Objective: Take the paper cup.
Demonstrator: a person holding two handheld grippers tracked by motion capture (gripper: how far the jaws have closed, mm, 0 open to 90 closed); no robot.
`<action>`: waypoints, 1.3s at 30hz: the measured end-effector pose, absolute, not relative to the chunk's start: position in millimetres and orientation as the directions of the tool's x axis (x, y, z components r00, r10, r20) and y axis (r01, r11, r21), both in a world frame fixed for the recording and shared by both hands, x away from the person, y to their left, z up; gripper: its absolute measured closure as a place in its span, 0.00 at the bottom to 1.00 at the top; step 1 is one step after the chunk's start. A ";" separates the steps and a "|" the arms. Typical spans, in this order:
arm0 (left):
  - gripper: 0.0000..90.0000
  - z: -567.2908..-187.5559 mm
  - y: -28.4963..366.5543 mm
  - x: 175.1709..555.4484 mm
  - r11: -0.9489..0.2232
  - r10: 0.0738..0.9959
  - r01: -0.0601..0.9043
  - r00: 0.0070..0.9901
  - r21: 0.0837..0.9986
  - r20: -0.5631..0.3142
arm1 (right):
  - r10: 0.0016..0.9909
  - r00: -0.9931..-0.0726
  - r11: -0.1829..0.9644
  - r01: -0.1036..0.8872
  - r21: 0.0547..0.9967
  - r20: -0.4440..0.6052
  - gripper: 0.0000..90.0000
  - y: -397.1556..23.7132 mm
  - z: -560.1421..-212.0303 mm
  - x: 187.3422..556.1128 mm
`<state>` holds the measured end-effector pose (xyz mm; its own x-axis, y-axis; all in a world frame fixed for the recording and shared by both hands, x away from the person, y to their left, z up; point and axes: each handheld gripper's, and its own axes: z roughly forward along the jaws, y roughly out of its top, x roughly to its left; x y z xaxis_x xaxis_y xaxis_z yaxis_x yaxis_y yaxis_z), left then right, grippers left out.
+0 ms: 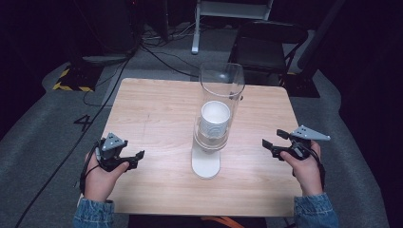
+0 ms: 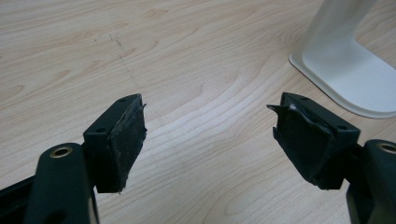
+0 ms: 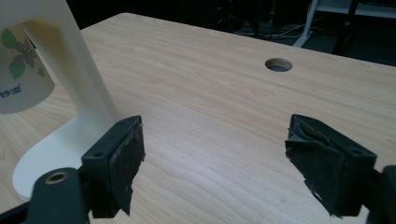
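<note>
A cup dispenser stands mid-table: a clear tube (image 1: 222,83) on a white stand (image 1: 206,164) holding a stack of white paper cups (image 1: 215,118). The stand's base (image 2: 345,70) lies ahead and to the right of my left gripper (image 2: 208,135), which is open with nothing between its pads. My left gripper (image 1: 133,159) sits near the table's left front. My right gripper (image 1: 273,142) hovers at the right front, open and holding nothing (image 3: 215,158). In the right gripper view the stand (image 3: 70,93) and a cup with a leaf print (image 3: 21,74) are at the left.
The wooden table (image 1: 157,114) has a round cable hole (image 3: 279,65) toward its far right side. Beyond the table lie grey carpet, cables (image 1: 161,54), a dark folding chair (image 1: 268,42) and a white frame leg (image 1: 196,26).
</note>
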<state>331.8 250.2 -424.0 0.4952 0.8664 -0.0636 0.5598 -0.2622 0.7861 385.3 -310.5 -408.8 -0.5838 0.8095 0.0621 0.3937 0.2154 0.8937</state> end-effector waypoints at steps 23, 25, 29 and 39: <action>0.25 -426.0 254.1 329.2 -0.249 0.860 0.565 0.503 0.787 -0.089 | 0.759 -0.649 0.252 0.371 0.894 0.056 0.27 -283.0 -412.9 382.0; 0.25 -426.6 256.5 327.8 -0.250 0.862 0.568 0.500 0.784 -0.087 | 0.741 -0.670 0.276 0.359 0.892 0.040 0.27 -274.6 -413.8 382.6; 0.25 -427.6 259.9 325.7 -0.240 0.867 0.575 0.489 0.782 -0.093 | 0.714 -0.699 0.282 0.351 0.893 0.050 0.27 -259.3 -414.1 383.5; 0.25 -428.6 259.3 327.6 -0.247 0.863 0.580 0.495 0.776 -0.096 | 0.648 -0.758 0.305 0.341 0.889 0.069 0.26 -235.2 -415.0 376.6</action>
